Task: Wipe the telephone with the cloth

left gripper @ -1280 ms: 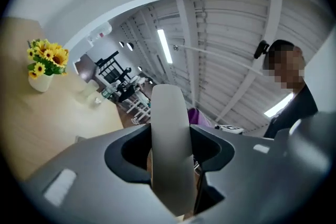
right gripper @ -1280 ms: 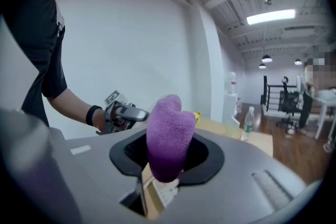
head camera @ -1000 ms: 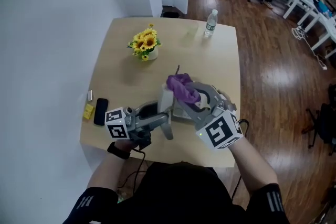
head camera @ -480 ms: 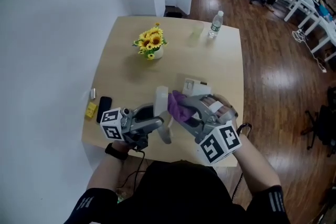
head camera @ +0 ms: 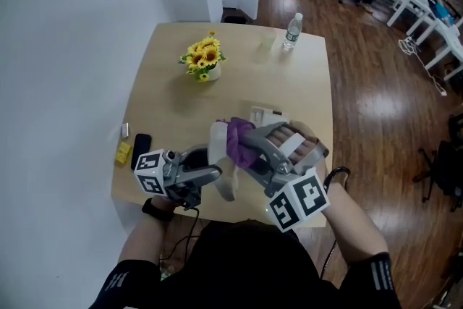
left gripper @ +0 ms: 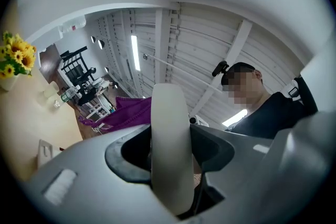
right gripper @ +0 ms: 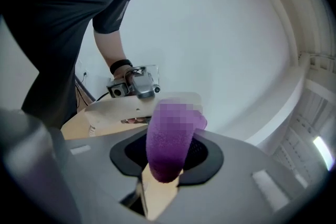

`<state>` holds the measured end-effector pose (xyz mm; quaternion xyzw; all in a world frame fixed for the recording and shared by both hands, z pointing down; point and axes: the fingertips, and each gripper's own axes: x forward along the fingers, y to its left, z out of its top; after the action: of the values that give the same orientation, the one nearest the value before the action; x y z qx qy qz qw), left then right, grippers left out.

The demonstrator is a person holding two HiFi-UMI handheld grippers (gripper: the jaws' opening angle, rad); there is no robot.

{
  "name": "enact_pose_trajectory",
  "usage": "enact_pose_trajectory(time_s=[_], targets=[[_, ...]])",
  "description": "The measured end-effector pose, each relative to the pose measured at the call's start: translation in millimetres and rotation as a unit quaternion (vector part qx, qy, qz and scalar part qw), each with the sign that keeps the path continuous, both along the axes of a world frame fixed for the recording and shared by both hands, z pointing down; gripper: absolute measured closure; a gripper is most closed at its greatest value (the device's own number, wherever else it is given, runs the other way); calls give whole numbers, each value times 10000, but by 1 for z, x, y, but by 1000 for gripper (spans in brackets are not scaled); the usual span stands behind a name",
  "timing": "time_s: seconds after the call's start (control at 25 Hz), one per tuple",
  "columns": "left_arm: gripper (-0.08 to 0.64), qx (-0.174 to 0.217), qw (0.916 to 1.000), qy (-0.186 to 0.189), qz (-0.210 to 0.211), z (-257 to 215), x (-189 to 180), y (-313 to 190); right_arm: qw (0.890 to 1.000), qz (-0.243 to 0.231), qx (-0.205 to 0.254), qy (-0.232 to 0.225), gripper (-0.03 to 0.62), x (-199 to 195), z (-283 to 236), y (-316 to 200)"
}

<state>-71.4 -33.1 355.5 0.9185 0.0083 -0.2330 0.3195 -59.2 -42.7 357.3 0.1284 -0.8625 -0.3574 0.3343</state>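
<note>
1. The left tool [head camera: 215, 174] is clenched on the telephone handset [left gripper: 169, 144], a smooth off-white bar. Its jaws press on both sides near the middle of the bar. The handset is lifted over the near part of the tabletop [head camera: 173, 101], not lying on it.
2. The right tool [head camera: 250, 150] is grasping the purple cloth [right gripper: 169, 147]. A bunched lump of the cloth stands out beyond the jaws.
3. In the head view the cloth is at the upper part of the handset. I judge that it touches the handset there, but the contact itself is hidden.
4. A flat white piece [head camera: 265, 115] lies on the tabletop just behind both tools. It is probably the base of the telephone, but I cannot tell this for sure.
5. The handset looks stiff, light and made of hard plastic. Such a smooth, rounded surface is probably slippery, so it could turn or slide between the jaws when the cloth pushes on it.
6. The hold near the middle seems sensible to me: it balances the bar and leaves both ends free for wiping.
7. The cloth is soft and light and will fold under pressure. Holding it as a bunch gives a pad for rubbing, but a loose corner could slip out.
8. The sunflowers [head camera: 201, 57] and the water bottle [head camera: 291, 31] stand at the far side, well apart from the work.
</note>
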Motion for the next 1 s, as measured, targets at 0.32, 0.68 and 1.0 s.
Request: enact_pose_trajectory(time_s=[0.32,0.68,1.0], targets=[[345,-21,9992,-150,-367,-1,-3,-8,9835,-109,-1409,-1128,468,16,-9,37],[345,97,9986,214,-479,-31,-4,-13,9859,114,-1594,-492,468,21,46,52],[347,68,9969,571,-529,-43,6,-8,9873,-263,-1564,-94,468,2,67,97]])
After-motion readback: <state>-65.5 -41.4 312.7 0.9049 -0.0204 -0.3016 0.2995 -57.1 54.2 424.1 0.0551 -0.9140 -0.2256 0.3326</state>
